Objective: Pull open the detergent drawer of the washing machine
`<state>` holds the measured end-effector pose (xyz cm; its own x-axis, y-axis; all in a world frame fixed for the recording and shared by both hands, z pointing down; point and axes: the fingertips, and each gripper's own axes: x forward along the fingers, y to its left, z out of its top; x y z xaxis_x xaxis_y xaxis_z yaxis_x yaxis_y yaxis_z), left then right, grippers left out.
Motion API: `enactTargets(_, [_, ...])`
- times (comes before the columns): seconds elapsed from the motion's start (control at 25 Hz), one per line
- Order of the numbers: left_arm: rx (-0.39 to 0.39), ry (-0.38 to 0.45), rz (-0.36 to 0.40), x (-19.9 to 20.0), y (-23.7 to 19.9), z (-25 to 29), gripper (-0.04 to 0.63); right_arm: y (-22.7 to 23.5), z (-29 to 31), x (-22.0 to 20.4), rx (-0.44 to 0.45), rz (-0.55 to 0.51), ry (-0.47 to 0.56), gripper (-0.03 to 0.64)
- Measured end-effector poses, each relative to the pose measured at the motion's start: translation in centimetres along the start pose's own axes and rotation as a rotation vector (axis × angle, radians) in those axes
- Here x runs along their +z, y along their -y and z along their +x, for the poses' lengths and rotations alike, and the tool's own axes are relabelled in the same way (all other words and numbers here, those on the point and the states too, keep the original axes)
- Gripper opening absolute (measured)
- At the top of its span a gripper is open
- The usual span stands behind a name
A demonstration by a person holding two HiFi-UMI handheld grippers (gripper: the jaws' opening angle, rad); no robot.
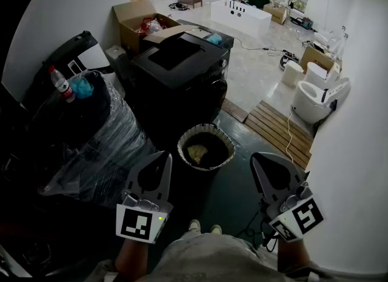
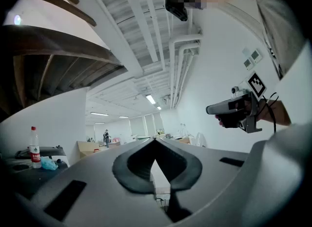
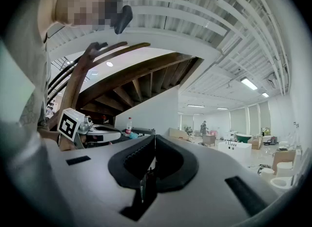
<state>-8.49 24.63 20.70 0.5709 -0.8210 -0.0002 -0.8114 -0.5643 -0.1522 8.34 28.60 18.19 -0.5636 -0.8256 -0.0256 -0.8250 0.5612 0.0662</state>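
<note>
Closest to the camera, the person holds both grippers level at waist height, well apart from each other, over a dark floor. The left gripper (image 1: 165, 155) has its jaws brought together at the tips with nothing between them, which its own view confirms (image 2: 155, 142). The right gripper (image 1: 254, 157) is likewise fully closed and empty (image 3: 155, 138). Neither touches any object. The person's shoes (image 1: 194, 226) show between the two forearms. Just ahead of the gripper tips stands a round basket (image 1: 225, 140) with a dark liner and a yellowish item lying inside. To its left sits a dark bundle wrapped in clear plastic film (image 1: 103, 138), with a red-capped water bottle (image 1: 61, 84) lying on top of it. Directly behind the basket stands the washing machine (image 1: 182, 62), a dark unit with its front facing the person and well out of reach of both grippers. Its detergent drawer cannot be made out on the dark front. Right of the machine lies a slatted wooden platform (image 1: 280, 130), with a white toilet (image 1: 312, 100) beyond it. Behind the machine are an open cardboard box (image 1: 134, 21) and, further off, a white bathtub (image 1: 239, 17).
</note>
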Motion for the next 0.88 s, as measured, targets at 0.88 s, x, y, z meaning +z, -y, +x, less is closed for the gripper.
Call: enactTargets(0.88, [0.027, -0.056, 0.013, 0.1, 6.5, 0.6, 0.015, 3.5, -5.9, -1.9, 0.019, 0.113, 0.026, 0.031])
